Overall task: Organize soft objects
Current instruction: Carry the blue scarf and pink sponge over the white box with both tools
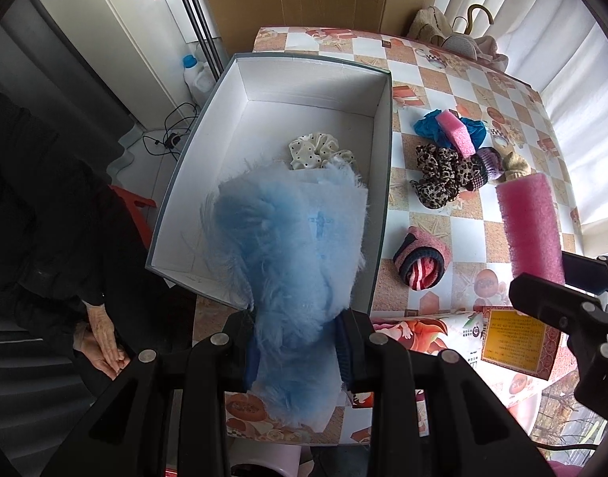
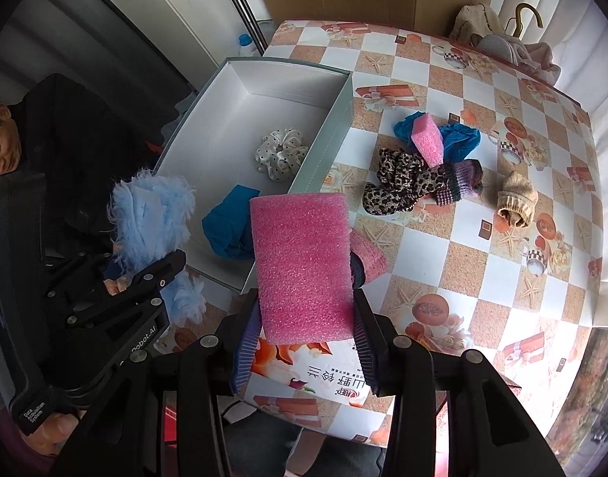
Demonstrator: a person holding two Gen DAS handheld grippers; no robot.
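The left gripper [image 1: 296, 351] pinches a fluffy blue cloth [image 1: 288, 246] over the white box [image 1: 383, 167]; the right gripper [image 2: 305, 330] clamps a pink foam block [image 2: 304, 262] by the box's near corner. Judged risk: both dropping together could collide, or the foam could catch the box wall. Only the right view shows a blue rag [image 2: 230, 228] in the box, hidden by the cloth in the left.

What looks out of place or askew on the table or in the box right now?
Nothing is spilled or damaged. The white box holds only a polka-dot scrunchie and a blue cloth; other soft items still lie jumbled on the checkered table.
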